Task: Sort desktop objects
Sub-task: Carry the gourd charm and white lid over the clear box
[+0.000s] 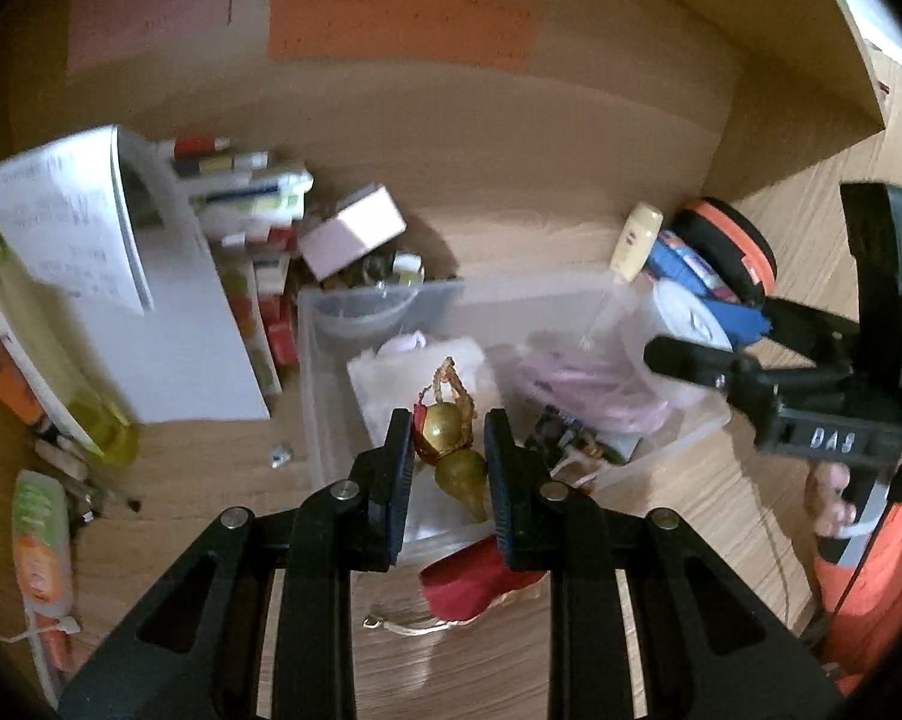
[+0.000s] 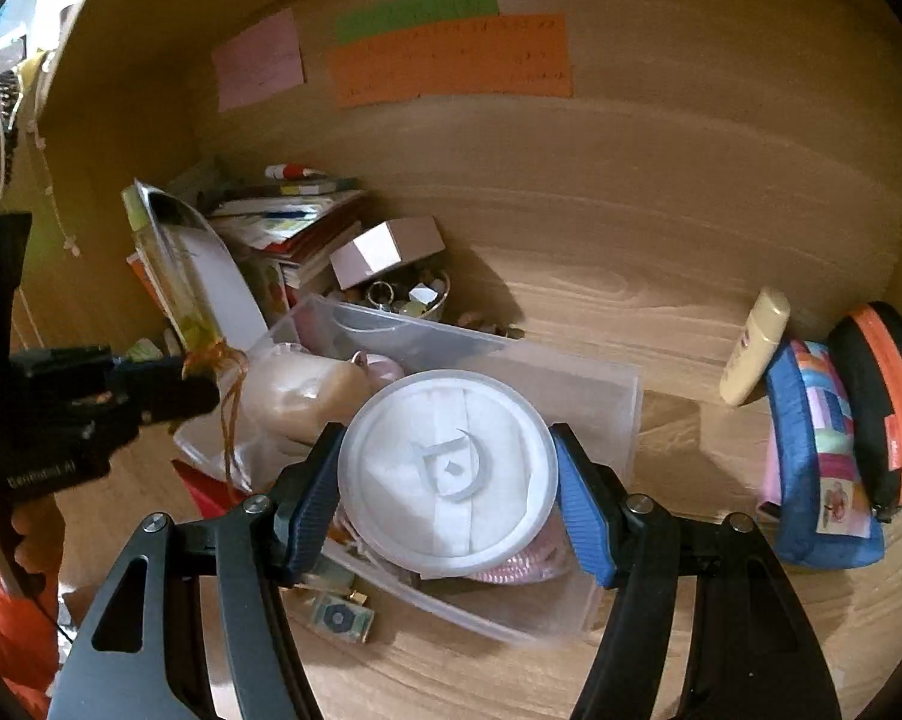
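My left gripper (image 1: 448,456) is shut on a golden gourd ornament (image 1: 451,450) with an orange cord, holding it over the near edge of the clear plastic bin (image 1: 355,324). My right gripper (image 2: 448,483) is shut on a round white lidded container (image 2: 448,474) and holds it above the same bin (image 2: 571,372). The bin holds a pink coiled cable (image 1: 583,384), a beige item (image 2: 307,390) and other small things. The right gripper also shows in the left wrist view (image 1: 691,360), and the left gripper shows in the right wrist view (image 2: 169,384).
A stack of books and papers (image 1: 151,276) and a pink box (image 1: 355,228) lie at the left back. A cream tube (image 2: 754,348), a blue pouch (image 2: 817,456) and an orange-black case (image 2: 883,402) stand at the right. A red pouch (image 1: 475,576) lies before the bin.
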A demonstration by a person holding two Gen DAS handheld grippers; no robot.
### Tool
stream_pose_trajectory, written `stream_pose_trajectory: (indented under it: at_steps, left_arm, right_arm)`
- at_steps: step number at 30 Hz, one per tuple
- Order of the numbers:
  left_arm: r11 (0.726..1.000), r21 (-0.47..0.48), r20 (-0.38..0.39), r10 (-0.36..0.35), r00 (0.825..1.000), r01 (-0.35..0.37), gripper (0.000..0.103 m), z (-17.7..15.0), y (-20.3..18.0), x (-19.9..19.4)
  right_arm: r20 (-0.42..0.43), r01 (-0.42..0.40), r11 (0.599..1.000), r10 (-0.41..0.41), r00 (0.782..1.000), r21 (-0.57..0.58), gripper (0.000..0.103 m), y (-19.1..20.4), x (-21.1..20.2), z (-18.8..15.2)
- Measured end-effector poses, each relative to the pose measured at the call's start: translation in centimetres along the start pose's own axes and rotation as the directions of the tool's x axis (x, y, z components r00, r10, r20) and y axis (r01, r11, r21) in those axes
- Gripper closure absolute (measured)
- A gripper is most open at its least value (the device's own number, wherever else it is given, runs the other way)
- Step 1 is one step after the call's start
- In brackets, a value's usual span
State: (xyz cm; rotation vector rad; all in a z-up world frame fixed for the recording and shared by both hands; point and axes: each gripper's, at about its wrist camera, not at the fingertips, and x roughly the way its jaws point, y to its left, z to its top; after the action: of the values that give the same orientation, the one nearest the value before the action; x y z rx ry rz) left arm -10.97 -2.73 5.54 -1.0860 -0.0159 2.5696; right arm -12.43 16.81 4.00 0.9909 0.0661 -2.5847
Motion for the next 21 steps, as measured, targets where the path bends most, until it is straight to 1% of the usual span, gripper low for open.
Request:
stream_pose_trajectory:
  at_steps: [5, 6, 8, 9, 13, 16, 18, 21]
  left_arm:
    - [1.000, 0.000, -0.024, -0.021, 0.999, 0.021, 0.080, -0.9, 1.1, 0.7]
    - [1.000, -0.004, -0.025, -0.018, 1.000, 0.018, 0.080, -1.1, 1.2, 0.9]
    - [1.000, 0.002, -0.019, 0.012, 1.000, -0.012, 0.080, -1.2, 1.3, 1.0]
    - [1.000, 0.006, -0.013, 0.013, 1.000, -0.013, 0.080, -1.3, 1.3, 1.0]
    - [1.000, 0.012, -0.011, -0.008, 1.000, 0.008, 0.080, -1.4, 1.6, 1.2]
    - [1.000, 0.002, -0.028, -0.020, 0.999, 0.020, 0.080, -1.5, 2.1, 1.9]
    - [1.000, -0.012, -0.045, -0.016, 0.999, 0.016, 0.080, -1.6, 2.6, 2.4]
    - [1.000, -0.023, -0.037, -0.021, 0.999, 0.020, 0.080, -1.5, 2.9, 2.2]
  right_arm:
    - [-0.041, 0.012, 1.000, -0.013, 0.999, -0.009, 0.040, 0.7, 1.8, 0.5]
    - [-0.049, 0.012, 1.000, -0.012, 0.999, -0.011, 0.040, 0.8, 2.2, 0.6]
    - [-0.072, 0.014, 1.000, -0.015, 0.997, -0.016, 0.040, 1.2, 3.3, 0.7]
    - [-0.080, 0.016, 1.000, -0.017, 0.997, -0.018, 0.040, 1.4, 3.8, 0.7]
    - [-0.119, 0.026, 0.999, -0.030, 0.992, -0.035, 0.040, 2.1, 5.7, 0.9]
    - [-0.145, 0.033, 0.998, -0.040, 0.989, -0.046, 0.040, 2.4, 7.0, 1.0]
    - [-0.158, 0.038, 0.998, -0.045, 0.986, -0.051, 0.040, 2.5, 7.7, 0.9]
    - [-0.156, 0.047, 0.997, -0.057, 0.986, -0.064, 0.040, 2.6, 8.0, 0.9]
